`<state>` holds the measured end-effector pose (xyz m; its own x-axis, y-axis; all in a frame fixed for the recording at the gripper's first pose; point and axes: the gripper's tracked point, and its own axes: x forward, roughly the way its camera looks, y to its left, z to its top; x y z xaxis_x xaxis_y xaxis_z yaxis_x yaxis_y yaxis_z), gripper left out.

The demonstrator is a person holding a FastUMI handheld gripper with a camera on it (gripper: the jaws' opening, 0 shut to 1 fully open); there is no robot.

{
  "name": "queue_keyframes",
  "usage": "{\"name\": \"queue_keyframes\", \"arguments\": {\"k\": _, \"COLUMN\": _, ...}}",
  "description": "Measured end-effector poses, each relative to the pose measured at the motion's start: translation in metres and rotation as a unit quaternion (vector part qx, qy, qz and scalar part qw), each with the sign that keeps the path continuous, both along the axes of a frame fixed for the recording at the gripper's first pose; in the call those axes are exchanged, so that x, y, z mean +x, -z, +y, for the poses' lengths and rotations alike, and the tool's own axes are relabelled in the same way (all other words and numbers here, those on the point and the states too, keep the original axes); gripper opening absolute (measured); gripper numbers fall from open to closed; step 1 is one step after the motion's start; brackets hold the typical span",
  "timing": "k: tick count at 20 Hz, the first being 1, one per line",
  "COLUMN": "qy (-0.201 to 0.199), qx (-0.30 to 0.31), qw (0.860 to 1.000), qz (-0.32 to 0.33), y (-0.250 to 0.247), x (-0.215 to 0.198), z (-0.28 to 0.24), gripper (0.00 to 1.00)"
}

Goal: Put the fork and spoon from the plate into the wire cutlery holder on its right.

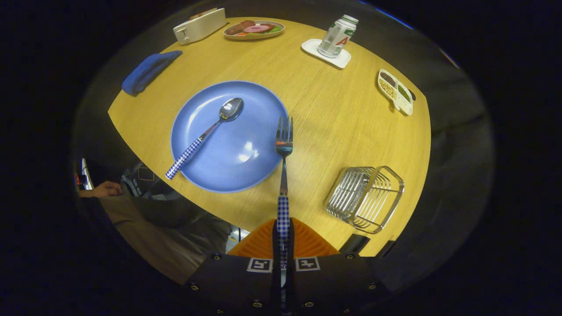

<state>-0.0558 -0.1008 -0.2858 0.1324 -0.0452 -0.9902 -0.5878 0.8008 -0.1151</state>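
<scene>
My gripper is shut on the fork, its orange fingers pressing both sides of the blue-checked handle. The fork points straight ahead, raised above the table, tines over the right rim of the blue plate. The spoon lies diagonally on the plate, bowl toward the far side, checked handle sticking over the near-left rim. The wire cutlery holder stands on the table to the right of the plate and right of the fingers, with nothing seen in it.
On the wooden table beyond the plate lie a blue cloth, a white toaster, a plate of food, a can on a white coaster and a divided snack dish. A person's hand rests at the left.
</scene>
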Motion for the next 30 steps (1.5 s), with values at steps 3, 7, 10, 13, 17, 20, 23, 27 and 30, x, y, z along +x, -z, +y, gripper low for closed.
{"name": "queue_keyframes", "arguments": {"k": 3, "qy": -0.016, "qx": -0.053, "qw": 0.998, "qz": 0.003, "y": -0.013, "x": -0.001, "z": -0.04, "gripper": 0.05}}
{"name": "queue_keyframes", "arguments": {"k": 7, "qy": 0.003, "qx": -0.039, "qw": 0.998, "qz": 0.052, "y": -0.033, "x": -0.018, "z": -0.064, "gripper": 0.05}}
{"name": "queue_keyframes", "arguments": {"k": 10, "qy": 0.018, "qx": -0.044, "qw": 0.997, "qz": 0.069, "y": -0.052, "x": -0.018, "z": -0.091, "gripper": 0.05}}
{"name": "queue_keyframes", "arguments": {"k": 13, "qy": 0.037, "qx": -0.046, "qw": 0.994, "qz": 0.092, "y": -0.064, "x": -0.021, "z": -0.111, "gripper": 0.05}}
{"name": "queue_keyframes", "arguments": {"k": 17, "qy": 0.054, "qx": -0.058, "qw": 0.991, "qz": 0.109, "y": -0.072, "x": -0.016, "z": -0.128, "gripper": 0.05}}
{"name": "queue_keyframes", "arguments": {"k": 20, "qy": 0.059, "qx": -0.056, "qw": 0.988, "qz": 0.131, "y": -0.07, "x": -0.014, "z": -0.129, "gripper": 0.05}}
{"name": "queue_keyframes", "arguments": {"k": 23, "qy": 0.053, "qx": -0.058, "qw": 0.986, "qz": 0.149, "y": -0.066, "x": -0.007, "z": -0.131, "gripper": 0.05}}
{"name": "queue_keyframes", "arguments": {"k": 27, "qy": 0.058, "qx": -0.064, "qw": 0.982, "qz": 0.167, "y": -0.06, "x": 0.005, "z": -0.13, "gripper": 0.05}}
{"name": "queue_keyframes", "arguments": {"k": 30, "qy": 0.063, "qx": -0.065, "qw": 0.979, "qz": 0.182, "y": -0.055, "x": 0.016, "z": -0.129, "gripper": 0.05}}
